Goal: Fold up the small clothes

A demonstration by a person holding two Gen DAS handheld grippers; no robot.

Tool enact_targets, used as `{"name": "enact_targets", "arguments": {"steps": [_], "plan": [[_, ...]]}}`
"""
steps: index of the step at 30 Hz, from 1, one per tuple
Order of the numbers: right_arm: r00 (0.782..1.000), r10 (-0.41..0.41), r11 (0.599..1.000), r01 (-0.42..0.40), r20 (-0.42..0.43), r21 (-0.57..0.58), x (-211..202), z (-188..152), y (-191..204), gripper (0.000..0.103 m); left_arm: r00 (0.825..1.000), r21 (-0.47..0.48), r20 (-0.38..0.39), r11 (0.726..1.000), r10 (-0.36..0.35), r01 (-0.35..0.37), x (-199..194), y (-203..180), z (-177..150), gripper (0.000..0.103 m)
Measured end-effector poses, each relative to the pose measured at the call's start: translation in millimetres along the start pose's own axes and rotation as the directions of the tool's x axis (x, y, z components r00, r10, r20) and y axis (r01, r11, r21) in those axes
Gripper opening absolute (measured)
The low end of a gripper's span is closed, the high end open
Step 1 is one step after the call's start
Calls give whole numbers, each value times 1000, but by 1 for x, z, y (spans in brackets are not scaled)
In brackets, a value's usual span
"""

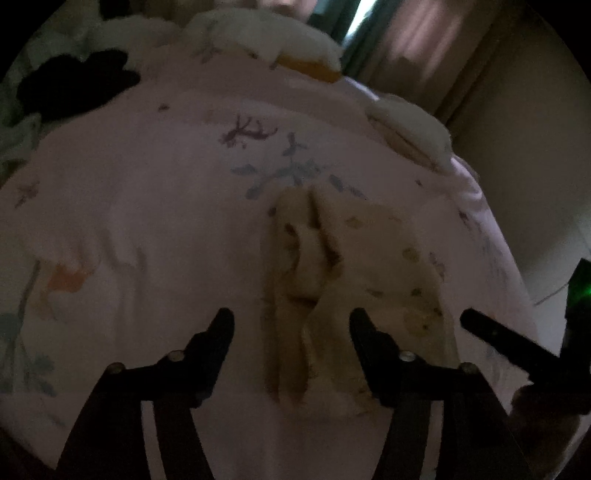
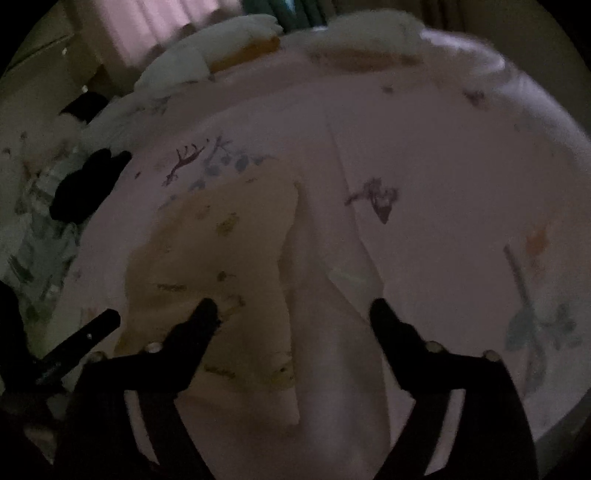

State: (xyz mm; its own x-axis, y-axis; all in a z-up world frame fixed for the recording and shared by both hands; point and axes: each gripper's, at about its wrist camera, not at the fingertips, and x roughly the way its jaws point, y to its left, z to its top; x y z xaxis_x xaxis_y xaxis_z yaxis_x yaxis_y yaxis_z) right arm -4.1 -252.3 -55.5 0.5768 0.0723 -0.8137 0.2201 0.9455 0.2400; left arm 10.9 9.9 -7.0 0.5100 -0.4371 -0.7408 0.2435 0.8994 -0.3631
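Note:
A small cream garment [image 1: 354, 280] with small dark prints lies on a pink floral bedsheet [image 1: 147, 192]. In the left wrist view its left part is bunched into folds. My left gripper [image 1: 291, 325] is open just above the garment's near left part, holding nothing. In the right wrist view the garment [image 2: 218, 258] lies flat at centre left. My right gripper [image 2: 291, 310] is open over its right edge, one finger [image 2: 201, 317] above the cloth and the other above the sheet. The right gripper also shows at the right edge of the left wrist view [image 1: 498, 339].
A black garment [image 1: 74, 85] lies at the far left of the bed, also in the right wrist view [image 2: 88, 184]. White pillows [image 1: 266, 33] and folded pale cloth [image 1: 410, 129] sit along the far edge. More patterned clothes [image 2: 40, 229] lie left. Curtains hang behind.

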Motion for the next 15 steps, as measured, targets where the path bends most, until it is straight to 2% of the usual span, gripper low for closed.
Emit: {"name": "enact_targets", "arguments": {"steps": [2,5,9,11,13,15], "plan": [[1000,4,1000,-5,-3,-27,-6,-2,7,92,999,29,24,999,-24,23,-6,-6,-1,69],[1000,-19,998,17,-19,-68,-10,-7,15,97,995,46,44,995,-86,84,-7,-13,1,80],[996,-89,987,90,14,-132,-15,-11,24,102,984,-38,76,985,-164,167,-2,-6,5,99],[995,-99,985,101,23,-142,-17,-12,25,103,980,-72,66,979,-188,192,-1,-3,6,102],[994,-105,981,108,27,-162,-16,-13,27,103,982,-69,45,980,-181,184,1,-2,7,102],[991,-129,978,132,29,-163,-15,-12,27,103,993,-24,18,992,-120,120,3,-8,7,102]]}}
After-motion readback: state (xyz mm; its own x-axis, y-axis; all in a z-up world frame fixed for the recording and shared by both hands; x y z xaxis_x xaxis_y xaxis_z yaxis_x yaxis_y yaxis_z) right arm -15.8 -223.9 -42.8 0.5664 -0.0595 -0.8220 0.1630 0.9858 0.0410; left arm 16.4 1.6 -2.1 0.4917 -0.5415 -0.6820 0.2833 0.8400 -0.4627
